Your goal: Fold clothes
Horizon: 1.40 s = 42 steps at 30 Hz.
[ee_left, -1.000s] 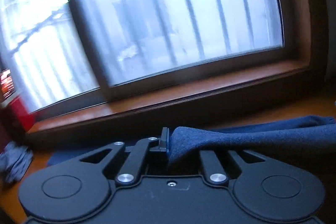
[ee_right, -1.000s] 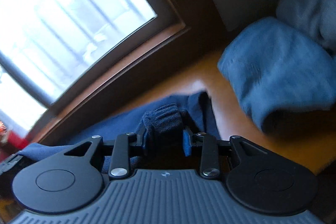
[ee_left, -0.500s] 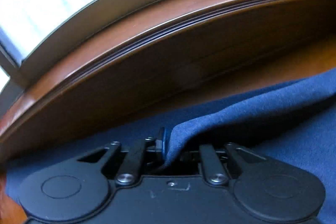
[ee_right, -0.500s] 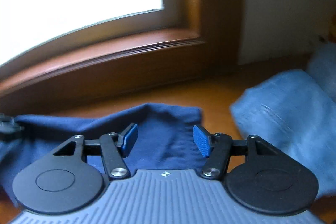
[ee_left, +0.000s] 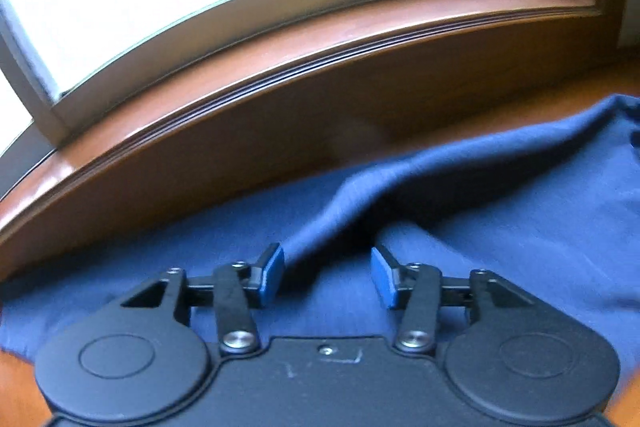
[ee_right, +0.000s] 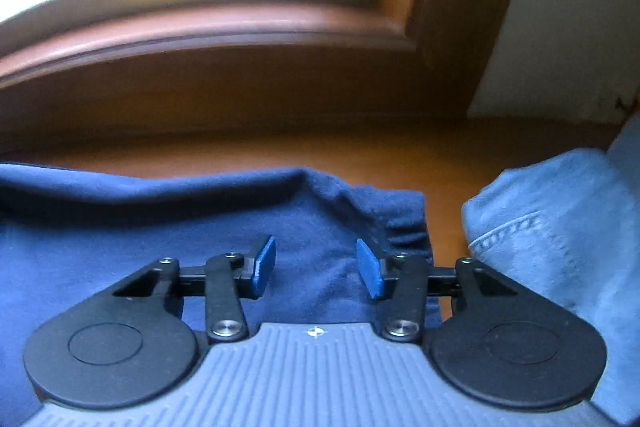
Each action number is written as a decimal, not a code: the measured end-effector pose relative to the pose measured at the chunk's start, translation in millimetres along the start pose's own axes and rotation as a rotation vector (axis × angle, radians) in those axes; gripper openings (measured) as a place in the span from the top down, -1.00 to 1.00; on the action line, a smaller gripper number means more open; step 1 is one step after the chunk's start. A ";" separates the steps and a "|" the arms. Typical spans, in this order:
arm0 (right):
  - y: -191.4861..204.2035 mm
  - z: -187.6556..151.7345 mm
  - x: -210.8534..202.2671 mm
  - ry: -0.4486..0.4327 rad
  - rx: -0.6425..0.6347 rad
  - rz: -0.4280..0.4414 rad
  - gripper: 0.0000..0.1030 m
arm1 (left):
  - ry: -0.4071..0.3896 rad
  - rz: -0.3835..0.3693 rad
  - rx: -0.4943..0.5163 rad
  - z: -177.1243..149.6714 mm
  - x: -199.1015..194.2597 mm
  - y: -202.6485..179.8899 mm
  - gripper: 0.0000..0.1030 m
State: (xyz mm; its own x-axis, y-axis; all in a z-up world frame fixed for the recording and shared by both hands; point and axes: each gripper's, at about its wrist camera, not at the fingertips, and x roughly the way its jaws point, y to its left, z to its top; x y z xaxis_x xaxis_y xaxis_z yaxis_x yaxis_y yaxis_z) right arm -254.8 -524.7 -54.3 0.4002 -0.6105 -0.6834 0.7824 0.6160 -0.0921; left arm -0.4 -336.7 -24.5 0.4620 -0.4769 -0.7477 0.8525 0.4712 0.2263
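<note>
We see both grippers, left gripper [ee_left: 326,277] and right gripper [ee_right: 316,273], fingers spread, empty, over the navy garment [ee_right: 140,219] on the bench [ee_right: 400,155]; light-blue garment [ee_right: 560,227] beside.

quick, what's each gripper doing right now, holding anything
Left gripper: open, holding nothing; a raised ridge of the dark navy knit garment runs up between its fingers.
Right gripper: open, holding nothing, over the same garment.
</note>
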 end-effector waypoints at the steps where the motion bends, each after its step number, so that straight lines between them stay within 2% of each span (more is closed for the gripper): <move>1: 5.8 -2.1 -13.0 -0.027 -0.020 0.034 -0.02 | -0.006 0.004 -0.012 -8.4 -11.5 1.3 0.07; 4: 27.1 -8.9 -43.7 -0.080 -0.085 0.170 -0.10 | -0.011 0.048 -0.055 -33.9 -38.9 10.6 0.04; 6: 46.3 -13.1 -57.6 -0.096 -0.160 0.303 -0.12 | 0.009 0.107 -0.092 -55.9 -62.8 7.3 0.03; 11: 115.6 -17.4 -77.5 -0.124 -0.447 0.602 -0.14 | 0.095 0.271 -0.230 -108.2 -116.4 32.1 0.00; 14: 158.6 -15.8 -81.6 -0.142 -0.592 0.713 -0.15 | 0.157 0.375 -0.331 -152.8 -142.9 61.1 -0.02; 16: 189.7 -11.6 -82.5 -0.164 -0.704 0.792 -0.29 | 0.199 0.439 -0.391 -185.1 -157.9 81.6 -0.02; 18: 220.4 -7.1 -83.9 -0.192 -0.829 0.852 -0.39 | 0.234 0.491 -0.419 -216.1 -170.2 99.9 -0.02; 20: 252.9 -2.4 -81.0 -0.216 -0.965 0.889 -0.39 | 0.255 0.522 -0.419 -238.6 -177.6 121.8 -0.03; 23: 299.9 1.3 -80.5 -0.199 -1.149 0.924 -0.39 | 0.271 0.498 -0.402 -259.0 -181.3 147.0 -0.04; 25: 328.5 2.3 -79.2 -0.167 -1.247 0.945 -0.39 | 0.265 0.428 -0.378 -269.1 -177.8 163.9 -0.04; 29: 371.6 4.9 -82.0 -0.085 -1.321 0.985 -0.39 | 0.226 0.294 -0.286 -278.6 -174.3 173.8 -0.04; 31: 381.6 6.8 -81.0 -0.062 -1.334 0.976 -0.39 | 0.185 0.238 -0.252 -279.7 -167.8 179.5 0.00; 33: 383.1 10.1 -78.2 -0.051 -1.342 0.950 -0.39 | 0.158 0.172 -0.253 -277.9 -165.5 183.6 0.76; 34: 383.8 11.7 -76.8 -0.046 -1.346 0.938 -0.39 | 0.150 0.152 -0.267 -277.6 -165.4 185.3 0.83; 37: 386.0 16.6 -72.6 -0.030 -1.358 0.900 -0.39 | 0.094 0.162 -0.295 -274.9 -173.9 188.1 0.88; 42: 389.6 24.7 -65.6 -0.003 -1.377 0.836 -0.39 | -0.014 0.205 -0.427 -261.9 -199.5 202.4 0.89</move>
State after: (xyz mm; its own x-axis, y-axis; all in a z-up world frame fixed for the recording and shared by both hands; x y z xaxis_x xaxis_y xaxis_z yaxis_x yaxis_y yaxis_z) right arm 35.6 -256.9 -27.5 0.4758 0.1096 -0.8727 -0.6462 0.7166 -0.2624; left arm 16.0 48.1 6.9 0.6158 -0.3508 -0.7055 0.5680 0.8182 0.0891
